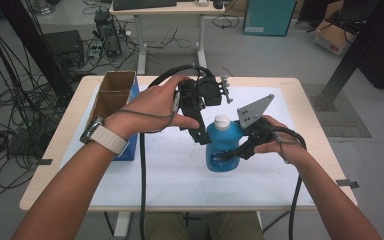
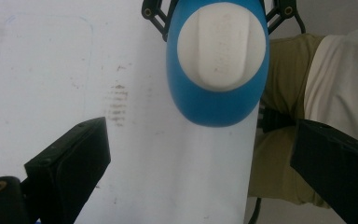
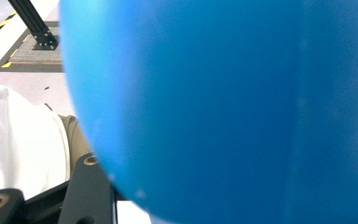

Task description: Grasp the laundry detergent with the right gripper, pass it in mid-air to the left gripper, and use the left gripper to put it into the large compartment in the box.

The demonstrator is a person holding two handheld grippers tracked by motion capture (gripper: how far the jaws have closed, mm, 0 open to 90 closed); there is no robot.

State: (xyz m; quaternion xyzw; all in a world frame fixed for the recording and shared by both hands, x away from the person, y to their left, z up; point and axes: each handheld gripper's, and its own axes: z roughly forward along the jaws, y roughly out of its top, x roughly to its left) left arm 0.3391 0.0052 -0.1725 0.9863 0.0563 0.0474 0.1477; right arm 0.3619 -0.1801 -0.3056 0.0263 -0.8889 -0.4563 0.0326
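Blue bottle (image 1: 223,147) with white cap (image 1: 222,120) upright at centre frame of the high view, on the white sheet (image 1: 180,170) covering the counter (image 1: 315,107). Right gripper (image 1: 237,150) in from the right of frame, fingers clamped on the bottle's lower body, apparently to steady it while the other hand works at the top. Grip borne out in the right gripper view, where the blue wall (image 3: 223,107) presses close against the lens. Left gripper (image 1: 200,132) angled down from the upper left, just beside the bottle's shoulder and cap. In the left gripper view, fingers (image 2: 70,163) spread wide, nothing between them, with the cap (image 2: 221,49) straight ahead in the upper centre of frame and the white sheet (image 2: 51,70) below; a stance that looks like lining up on the cap, likely to take it or turn it. Cap not yet touched, by the look of it. Open brown cardboard box (image 1: 112,95) with a blue side at the left of the counter, well apart from the bottle. Person's forearms (image 1: 70,195) entering from the bottom edge, a watch (image 1: 102,136) on the left wrist; black cables (image 1: 142,180) trailing toward the lower frame.
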